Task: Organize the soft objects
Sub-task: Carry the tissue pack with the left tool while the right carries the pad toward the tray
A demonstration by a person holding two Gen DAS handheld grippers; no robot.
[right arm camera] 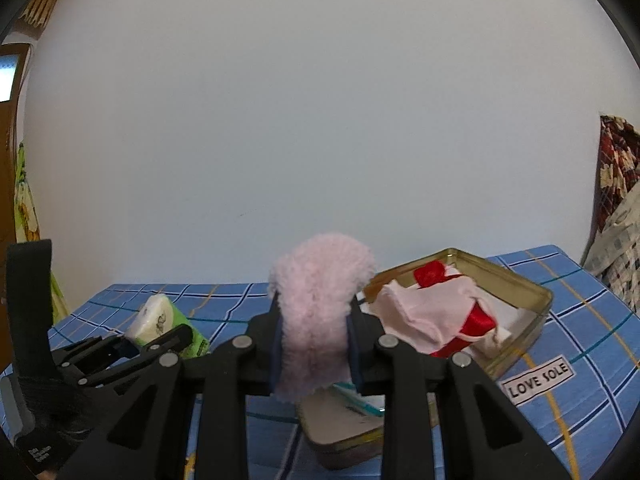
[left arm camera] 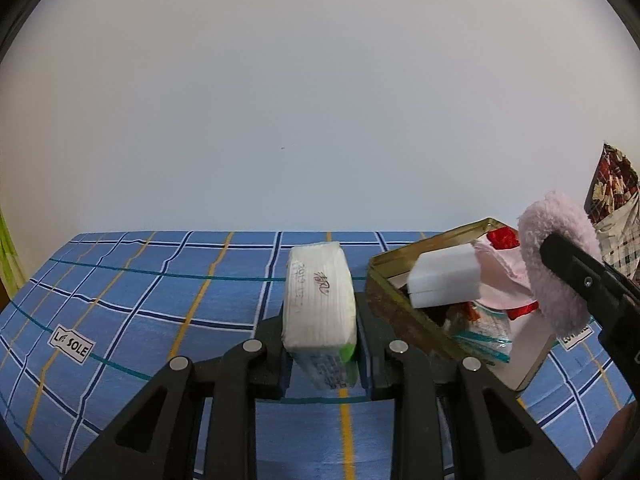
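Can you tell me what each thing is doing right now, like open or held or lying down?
Left gripper: shut on the tissue pack.
White and green tissue pack: held above the bed.
Right gripper: shut on the fluffy pad.
Fluffy pink pad: held.
Gold metal tin: open, partly filled.
White foam block: resting in the tin.
Blue checked bedsheet: spread flat.

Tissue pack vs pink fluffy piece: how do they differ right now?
The tissue pack is a smooth white and green block; the pink fluffy piece is shaggy and rounded. The left gripper clamps the tissue pack; the right gripper clamps the fluffy piece. Both are held above the blue checked cloth.
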